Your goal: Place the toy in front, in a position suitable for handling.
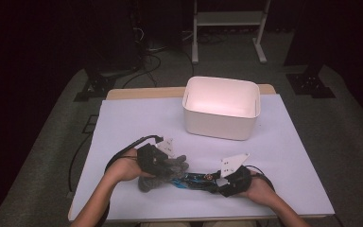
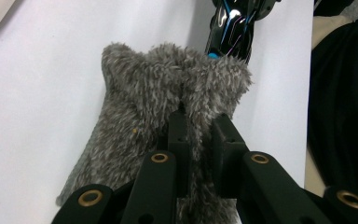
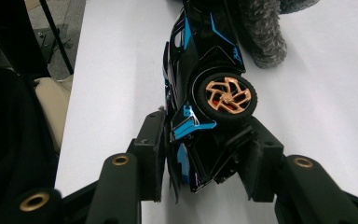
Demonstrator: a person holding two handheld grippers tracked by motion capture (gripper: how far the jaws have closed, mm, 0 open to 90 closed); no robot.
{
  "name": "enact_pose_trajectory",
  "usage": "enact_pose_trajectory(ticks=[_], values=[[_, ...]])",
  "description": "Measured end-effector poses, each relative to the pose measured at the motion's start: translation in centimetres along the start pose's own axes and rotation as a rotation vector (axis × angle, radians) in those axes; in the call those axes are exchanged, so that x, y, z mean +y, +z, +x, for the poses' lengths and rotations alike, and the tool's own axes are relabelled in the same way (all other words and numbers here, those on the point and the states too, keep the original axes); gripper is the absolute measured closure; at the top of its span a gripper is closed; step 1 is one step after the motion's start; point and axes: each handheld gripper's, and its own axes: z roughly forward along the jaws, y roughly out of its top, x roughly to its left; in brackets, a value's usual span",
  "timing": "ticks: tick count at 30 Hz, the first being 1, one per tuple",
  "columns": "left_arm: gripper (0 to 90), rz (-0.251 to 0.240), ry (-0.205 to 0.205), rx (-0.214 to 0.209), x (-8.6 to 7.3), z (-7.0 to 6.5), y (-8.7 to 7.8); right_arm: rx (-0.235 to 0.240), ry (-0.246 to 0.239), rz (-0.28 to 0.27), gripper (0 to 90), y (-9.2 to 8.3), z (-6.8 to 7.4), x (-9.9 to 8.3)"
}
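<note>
The right gripper (image 1: 220, 181) clamps the toy car (image 1: 196, 179) near the table's (image 1: 288, 156) front edge; the left gripper (image 1: 163, 163) pinches the grey glove (image 1: 163, 175). Lift both together (bin (image 1: 220, 108) far).

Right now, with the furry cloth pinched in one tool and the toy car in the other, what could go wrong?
1. The left tool pinches only a fold of the furry cloth, so it may slip out.
2. The right tool grips the toy car by its end, on its side; it could twist loose.
3. Cloth and car touch, so moving one may drag the other.
</note>
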Motion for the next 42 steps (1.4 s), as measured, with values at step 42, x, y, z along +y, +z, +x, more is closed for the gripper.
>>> enact_pose_trajectory(ticks=[42], values=[[79.2, 0.024, 0.055, 0.013, 2.4, -0.5, 0.9, 0.004, 0.011, 0.012, 56.0, 0.6, 0.0, -0.1]])
